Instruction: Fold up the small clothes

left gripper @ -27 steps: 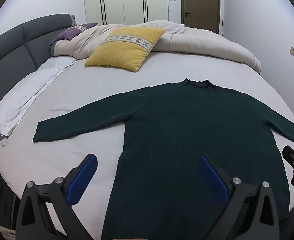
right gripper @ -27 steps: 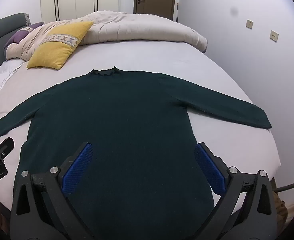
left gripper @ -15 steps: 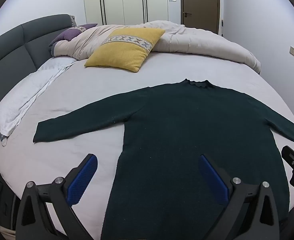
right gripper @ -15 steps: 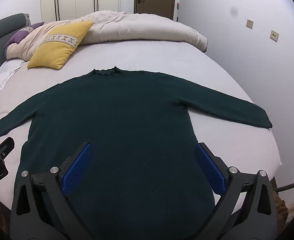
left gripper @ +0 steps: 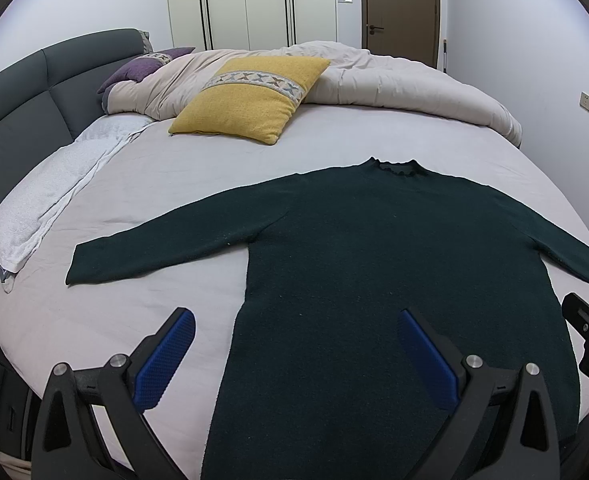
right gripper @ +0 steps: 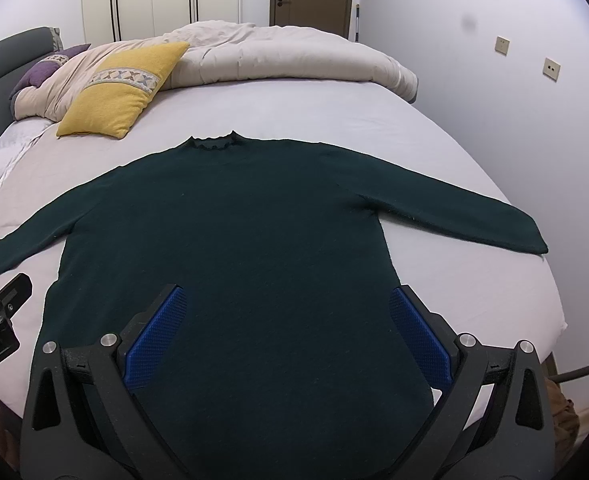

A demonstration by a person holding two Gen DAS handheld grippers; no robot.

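Note:
A dark green long-sleeved sweater (left gripper: 374, 264) lies flat on the bed with its front up, collar away from me and both sleeves spread out; it also shows in the right wrist view (right gripper: 234, 240). My left gripper (left gripper: 294, 322) is open and empty, held above the sweater's lower left edge. My right gripper (right gripper: 288, 300) is open and empty, held above the sweater's lower right part. The hem is hidden under the grippers.
The bed's grey sheet (left gripper: 154, 184) surrounds the sweater. A yellow cushion (left gripper: 250, 100) and a bunched beige duvet (left gripper: 394, 80) lie at the far side. A white towel (left gripper: 38, 220) lies at the left, by the dark headboard (left gripper: 10, 120). A wall (right gripper: 514, 120) stands close on the right.

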